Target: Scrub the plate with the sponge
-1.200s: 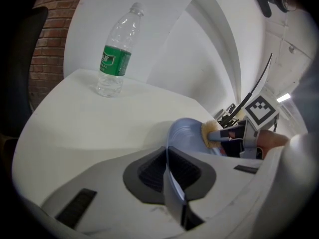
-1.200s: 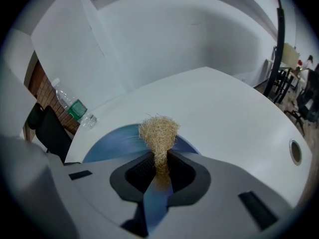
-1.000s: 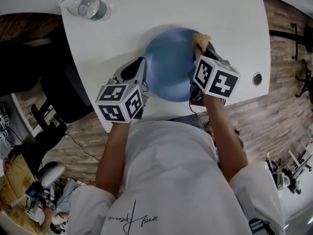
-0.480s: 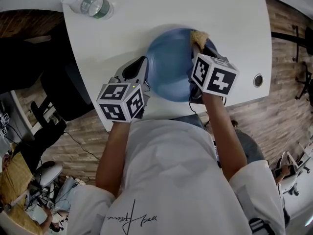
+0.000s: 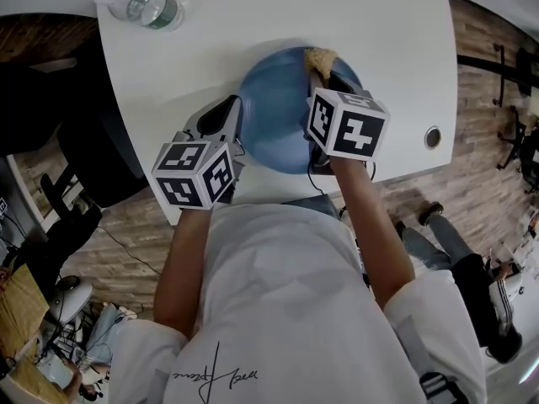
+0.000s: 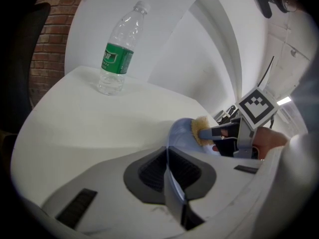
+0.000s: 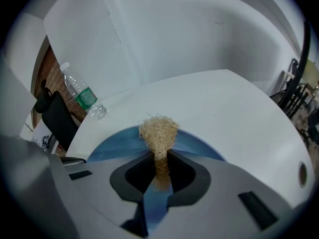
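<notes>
A blue plate [image 5: 274, 112] lies on the white table [image 5: 387, 49], near its front edge. My left gripper [image 5: 232, 123] is shut on the plate's left rim; in the left gripper view the rim [image 6: 173, 185] runs between the pads, held by my left gripper [image 6: 167, 169]. My right gripper [image 5: 324, 72] is shut on a tan fibrous sponge [image 5: 320, 57], which rests on the plate's far right rim. In the right gripper view the sponge [image 7: 158, 129] sticks out of my right gripper [image 7: 160, 169] over the plate [image 7: 112, 142]. From the left, the sponge [image 6: 202, 129] presses the plate [image 6: 180, 132].
A clear water bottle with a green label [image 5: 139, 5] lies at the table's far left corner, also seen as the bottle [image 6: 117, 59] and the bottle [image 7: 85, 99]. A round cable hole [image 5: 433, 136] sits near the table's right edge. Chairs and a person's legs are on the wooden floor around.
The whole view has shifted slightly left. Both grippers keep their hold, and the sponge stays at the plate's far right rim with only a small shift.
</notes>
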Demonstrator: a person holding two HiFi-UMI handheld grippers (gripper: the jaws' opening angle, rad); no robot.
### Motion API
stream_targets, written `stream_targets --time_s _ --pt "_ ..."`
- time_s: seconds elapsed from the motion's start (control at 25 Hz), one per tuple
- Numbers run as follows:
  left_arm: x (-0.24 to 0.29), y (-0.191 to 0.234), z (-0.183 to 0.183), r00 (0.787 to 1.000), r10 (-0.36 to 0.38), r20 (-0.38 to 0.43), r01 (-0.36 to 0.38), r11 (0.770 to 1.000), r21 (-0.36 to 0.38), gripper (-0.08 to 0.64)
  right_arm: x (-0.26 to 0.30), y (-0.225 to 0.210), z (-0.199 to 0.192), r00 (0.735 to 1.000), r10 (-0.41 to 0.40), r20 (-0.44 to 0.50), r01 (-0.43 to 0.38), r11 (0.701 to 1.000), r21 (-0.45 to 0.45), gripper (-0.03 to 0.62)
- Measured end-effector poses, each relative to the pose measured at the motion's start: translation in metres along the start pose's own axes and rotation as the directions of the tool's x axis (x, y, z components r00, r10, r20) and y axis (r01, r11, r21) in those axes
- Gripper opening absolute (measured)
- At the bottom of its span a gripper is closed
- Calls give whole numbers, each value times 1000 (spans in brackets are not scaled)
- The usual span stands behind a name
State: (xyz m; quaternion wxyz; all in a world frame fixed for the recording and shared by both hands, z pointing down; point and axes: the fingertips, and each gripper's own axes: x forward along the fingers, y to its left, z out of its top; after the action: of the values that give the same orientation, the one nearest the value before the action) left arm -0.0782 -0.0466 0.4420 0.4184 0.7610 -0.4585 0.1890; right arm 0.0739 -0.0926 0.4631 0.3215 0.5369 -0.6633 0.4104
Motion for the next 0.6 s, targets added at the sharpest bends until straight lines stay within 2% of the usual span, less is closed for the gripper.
stream_targets --time_s 0.6 --pt "1 0 1 1000 9 3 -9 1000 -11 8 7 29 -1 998 62 -28 -64 994 -87 44"
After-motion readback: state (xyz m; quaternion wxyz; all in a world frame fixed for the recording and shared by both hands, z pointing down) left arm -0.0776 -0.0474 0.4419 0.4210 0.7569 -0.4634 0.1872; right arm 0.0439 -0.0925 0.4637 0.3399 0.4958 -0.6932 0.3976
